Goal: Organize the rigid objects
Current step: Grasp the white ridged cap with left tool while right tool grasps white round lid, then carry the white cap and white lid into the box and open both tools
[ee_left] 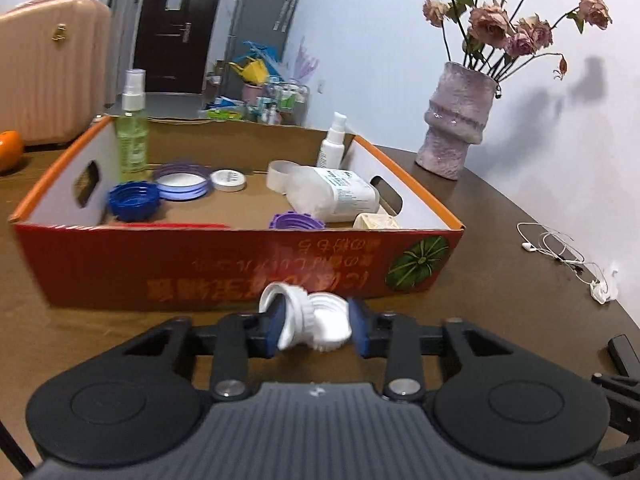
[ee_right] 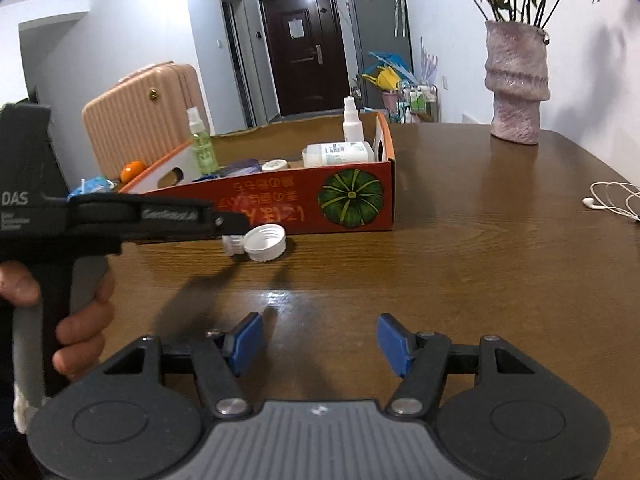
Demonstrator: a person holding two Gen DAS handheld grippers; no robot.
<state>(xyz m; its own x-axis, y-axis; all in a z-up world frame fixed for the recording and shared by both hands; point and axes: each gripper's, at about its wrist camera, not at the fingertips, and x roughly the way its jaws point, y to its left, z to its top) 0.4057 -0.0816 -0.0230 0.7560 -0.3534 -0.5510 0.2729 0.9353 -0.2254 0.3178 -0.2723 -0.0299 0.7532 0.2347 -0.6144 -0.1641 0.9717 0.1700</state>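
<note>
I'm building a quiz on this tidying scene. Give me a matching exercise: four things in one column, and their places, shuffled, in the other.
Things:
1. white cap
2. green spray bottle
3. earphones
4. pink vase

Places:
A. standing upright in the cardboard box
B. lying loose on the table, right of the box
C. between the pads of the left tool
D. standing on the table near the wall, holding flowers

Pairs: 1-C, 2-A, 3-B, 4-D

left gripper [ee_left: 316, 326] clamped on something white | right gripper [ee_right: 320, 338] spread, unloaded
</note>
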